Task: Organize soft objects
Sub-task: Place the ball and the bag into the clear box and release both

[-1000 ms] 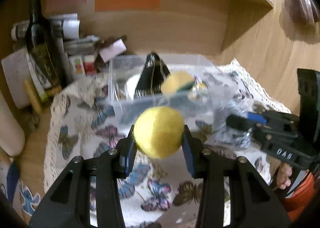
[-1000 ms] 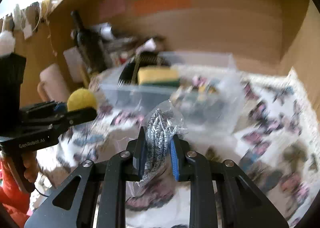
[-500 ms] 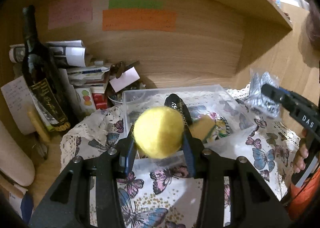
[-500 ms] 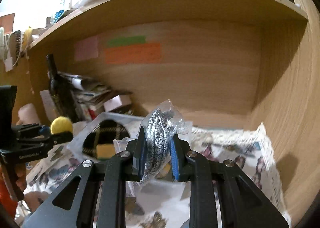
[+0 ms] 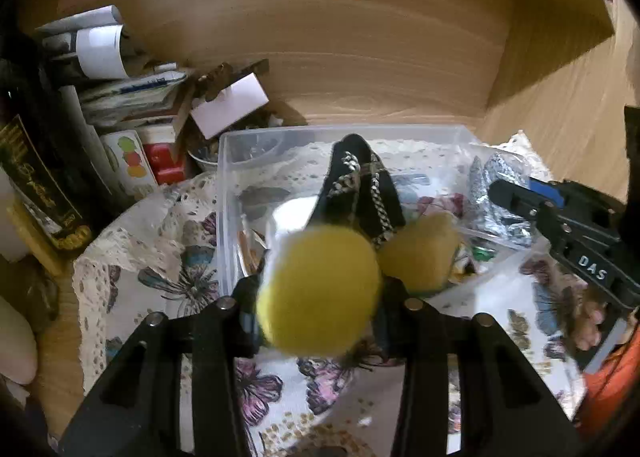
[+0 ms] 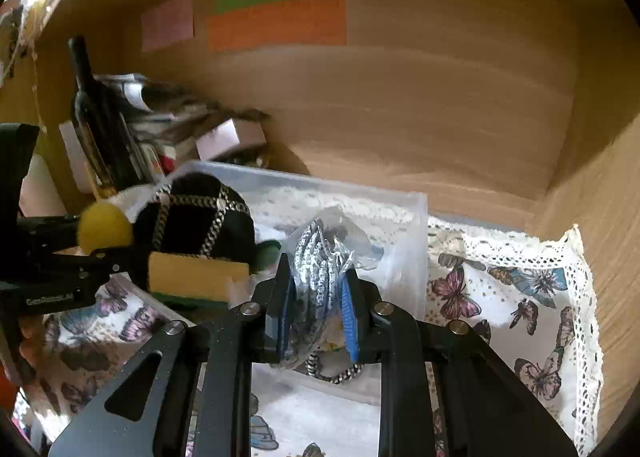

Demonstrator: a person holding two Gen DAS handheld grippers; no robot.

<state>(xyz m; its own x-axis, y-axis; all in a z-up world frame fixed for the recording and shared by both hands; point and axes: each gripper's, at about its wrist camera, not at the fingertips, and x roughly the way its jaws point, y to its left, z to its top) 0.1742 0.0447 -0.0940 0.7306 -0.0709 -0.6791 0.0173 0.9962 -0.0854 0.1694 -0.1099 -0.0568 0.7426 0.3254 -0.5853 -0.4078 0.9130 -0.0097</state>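
Both claws are hovering loaded at the clear bin (image 5: pixel 224 193) near the surface's back edge, the left claw (image 5: pixel 318 295) pinching a yellow ball (image 5: pixel 318 293) and the right claw (image 6: pixel 316 297) squeezing a bagged cord (image 6: pixel 320 257), seemingly ready for dropping in.

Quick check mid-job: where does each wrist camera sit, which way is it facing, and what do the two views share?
Left wrist: on the left gripper, facing the clear bin; its fingers clamp a yellow ball; right gripper at right.
Right wrist: on the right gripper, clamping bagged cord; left gripper at left.
Shared: bin, black pouch, sponge.
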